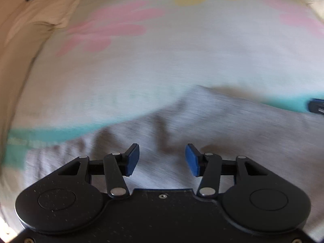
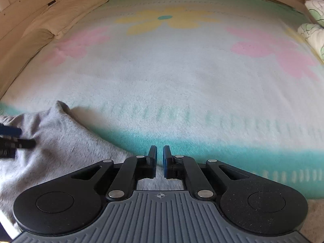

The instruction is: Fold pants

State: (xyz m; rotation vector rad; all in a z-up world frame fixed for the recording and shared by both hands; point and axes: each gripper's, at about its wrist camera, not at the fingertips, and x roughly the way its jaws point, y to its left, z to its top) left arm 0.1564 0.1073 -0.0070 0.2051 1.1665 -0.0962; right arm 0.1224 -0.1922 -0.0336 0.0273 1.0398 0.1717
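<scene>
On the near edge of a pale flowered blanket (image 2: pixel 162 85) lie the grey pants (image 1: pixel 202 121), rumpled across its teal border stripe (image 2: pixel 222 149). Left gripper (image 1: pixel 162 159): jaws spread above the cloth, nothing between them. Right gripper (image 2: pixel 160 160): jaws nearly together at the fabric's edge; whether they pinch cloth cannot be told. Beige pillows (image 2: pixel 66 14) lie far left.

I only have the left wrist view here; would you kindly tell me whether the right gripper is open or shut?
Observer: The right gripper is shut, its blue pads nearly touching, at the edge of the grey fleece pants.
Operator: Thank you; what lies to the right of it in that view?
Observer: Only the flowered fleece blanket and its teal band; no pants there.
</scene>
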